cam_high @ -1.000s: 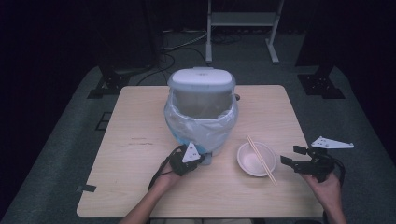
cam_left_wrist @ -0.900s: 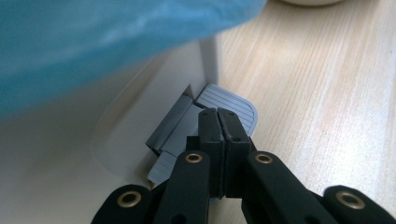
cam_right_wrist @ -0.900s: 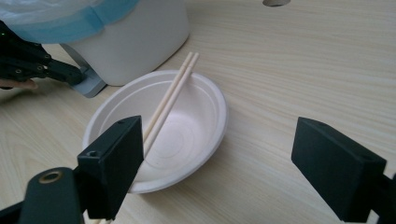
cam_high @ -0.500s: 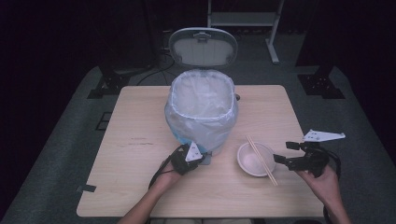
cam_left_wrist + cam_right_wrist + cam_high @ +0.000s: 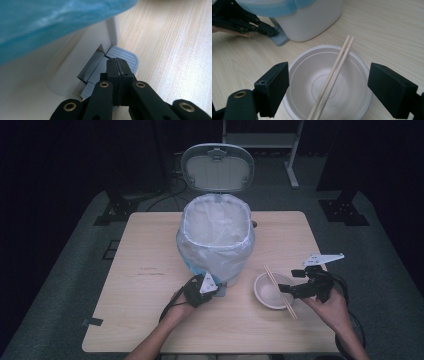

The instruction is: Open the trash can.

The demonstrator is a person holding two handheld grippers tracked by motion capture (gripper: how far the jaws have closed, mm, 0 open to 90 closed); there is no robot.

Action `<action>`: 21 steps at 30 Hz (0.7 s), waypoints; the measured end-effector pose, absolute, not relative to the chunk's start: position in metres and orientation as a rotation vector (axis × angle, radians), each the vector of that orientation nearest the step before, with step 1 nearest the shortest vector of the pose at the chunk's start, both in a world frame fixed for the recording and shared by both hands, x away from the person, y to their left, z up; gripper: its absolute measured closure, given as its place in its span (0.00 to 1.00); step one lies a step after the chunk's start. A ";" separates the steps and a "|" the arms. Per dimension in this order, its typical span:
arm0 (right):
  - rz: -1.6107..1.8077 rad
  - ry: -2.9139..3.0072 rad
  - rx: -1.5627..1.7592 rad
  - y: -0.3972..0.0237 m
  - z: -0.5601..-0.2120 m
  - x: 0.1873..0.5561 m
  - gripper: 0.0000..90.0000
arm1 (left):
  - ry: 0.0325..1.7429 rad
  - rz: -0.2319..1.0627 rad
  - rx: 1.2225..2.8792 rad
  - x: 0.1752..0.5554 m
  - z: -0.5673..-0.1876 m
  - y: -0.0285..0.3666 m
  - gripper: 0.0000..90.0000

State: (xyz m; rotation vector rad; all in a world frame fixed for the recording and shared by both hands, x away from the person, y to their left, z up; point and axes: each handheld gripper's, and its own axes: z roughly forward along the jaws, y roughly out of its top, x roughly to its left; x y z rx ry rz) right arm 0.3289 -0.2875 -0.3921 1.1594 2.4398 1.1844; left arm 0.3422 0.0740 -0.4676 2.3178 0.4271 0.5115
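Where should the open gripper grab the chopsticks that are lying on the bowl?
Probably near the middle of the chopsticks, coming straight down from above. They lie side by side across the white bowl, bridging its hollow, so there is room under them. The right gripper is open, a jaw on either side; it would close across the pair.

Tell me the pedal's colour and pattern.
Grey-blue with fine ridged lines; the pedal shows best in the left gripper view.
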 end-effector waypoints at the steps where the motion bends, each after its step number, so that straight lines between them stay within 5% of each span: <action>1: 1.172 2.446 1.158 -0.285 -0.393 0.331 0.18 | 0.428 0.511 2.317 0.342 -0.468 0.074 1.00; 2: 1.153 2.461 1.157 -0.282 -0.395 0.334 0.25 | 0.429 0.511 2.317 0.342 -0.468 0.074 1.00; 13: 1.033 2.524 1.178 -0.265 -0.411 0.352 0.26 | 0.440 0.500 2.309 0.342 -0.468 0.074 1.00; 21: 0.950 2.559 1.185 -0.260 -0.420 0.359 0.37 | 0.449 0.493 2.306 0.342 -0.468 0.074 1.00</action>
